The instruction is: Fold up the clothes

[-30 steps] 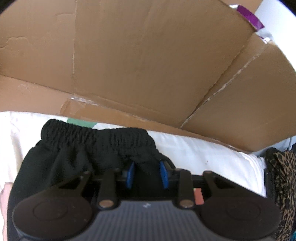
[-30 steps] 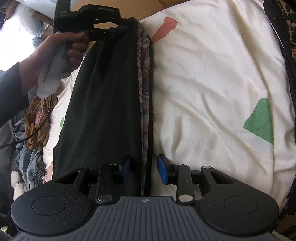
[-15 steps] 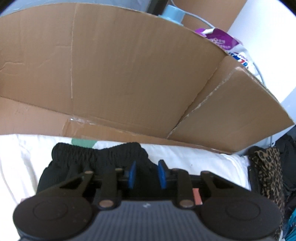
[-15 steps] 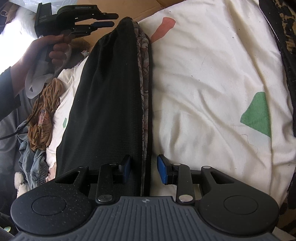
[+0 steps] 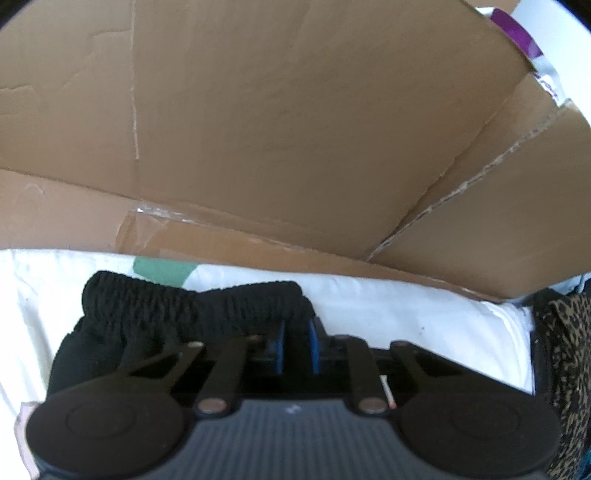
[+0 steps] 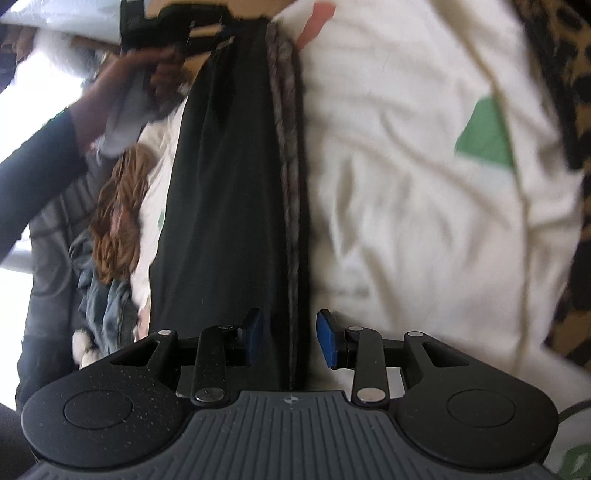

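Note:
A long black garment (image 6: 229, 184) with an elastic waistband (image 5: 166, 299) lies stretched out on a white sheet (image 6: 406, 184). A grey patterned layer shows along its right edge. My left gripper (image 5: 297, 345) is at the right end of the waistband, its jaws closing with the black elastic filling the narrow gap between the blue pads. In the right wrist view the left gripper (image 6: 218, 31) sits at the garment's far end, held by a hand (image 6: 122, 77). My right gripper (image 6: 290, 341) stands open at the near end, and the garment's edge runs between its fingers without being pinched.
A tall cardboard wall (image 5: 295, 129) rises just behind the waistband. Leopard-print cloth (image 6: 565, 55) lies along the sheet's right side. A pile of brown and denim clothes (image 6: 114, 206) sits left of the garment. The sheet carries green and red patches.
Half a second ago the left gripper had drawn back from the waistband. It is now back on the waistband's end with its jaws narrower. The right gripper still straddles the garment's edge.

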Demonstrator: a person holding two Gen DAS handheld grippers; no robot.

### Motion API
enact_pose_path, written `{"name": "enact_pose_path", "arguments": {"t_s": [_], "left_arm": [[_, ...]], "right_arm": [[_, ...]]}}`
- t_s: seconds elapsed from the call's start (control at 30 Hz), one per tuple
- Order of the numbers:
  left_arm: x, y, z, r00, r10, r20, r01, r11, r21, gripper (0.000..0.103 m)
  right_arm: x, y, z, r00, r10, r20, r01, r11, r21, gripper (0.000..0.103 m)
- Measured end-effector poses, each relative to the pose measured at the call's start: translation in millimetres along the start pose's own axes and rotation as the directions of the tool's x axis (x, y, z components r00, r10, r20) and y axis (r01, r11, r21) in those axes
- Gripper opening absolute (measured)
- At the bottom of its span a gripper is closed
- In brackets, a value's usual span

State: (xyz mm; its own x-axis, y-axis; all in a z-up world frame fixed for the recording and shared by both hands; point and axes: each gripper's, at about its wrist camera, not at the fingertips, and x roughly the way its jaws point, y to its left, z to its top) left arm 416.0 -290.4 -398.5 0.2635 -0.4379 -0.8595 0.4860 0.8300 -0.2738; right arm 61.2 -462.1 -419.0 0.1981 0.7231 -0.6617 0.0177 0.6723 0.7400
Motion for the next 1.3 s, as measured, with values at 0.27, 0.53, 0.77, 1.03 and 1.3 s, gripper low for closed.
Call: {"name": "enact_pose_path", "arguments": {"t_s": [0.27,0.53,0.77,1.03,1.3], "left_arm": [[-30.7,4.5,-6.8,0.999,-0.025,-0.037,0.026,1.0,0.016,0.02],[-109.3,55.0,-54.5,0.999,-0.004,-0.054,0.004,1.0,-0.003,0.026],[-180.6,110.2,-132.1,0.999,0.039,-0.034,-0.043,0.994,-0.105,0.03],[-240.0,156.0,-257.2,0.997,0.045,-0.062,-0.059,0.964,-0.261,0.031],[-270.1,172.6,-333.8,0.998,0.01,-0.056,-0.028,0.94,-0.339,0.034]], "right_arm": [[20.1,1.5,-22.6,0.993,0.024,-0.119,-0.025,1.0,-0.005,0.037],[18.5,-0.9,-30.2,0.991,0.048,-0.124,-0.046,0.999,0.019,0.037],[19.8,-4.7,-28.0,0.993,0.057,-0.107,-0.052,0.997,0.051,0.036],[19.0,-2.6,-24.7,0.99,0.045,-0.131,-0.037,0.998,0.057,0.031],[20.5,7.4,-19.3,0.987,-0.015,-0.163,0.022,0.999,0.041,0.028]]}}
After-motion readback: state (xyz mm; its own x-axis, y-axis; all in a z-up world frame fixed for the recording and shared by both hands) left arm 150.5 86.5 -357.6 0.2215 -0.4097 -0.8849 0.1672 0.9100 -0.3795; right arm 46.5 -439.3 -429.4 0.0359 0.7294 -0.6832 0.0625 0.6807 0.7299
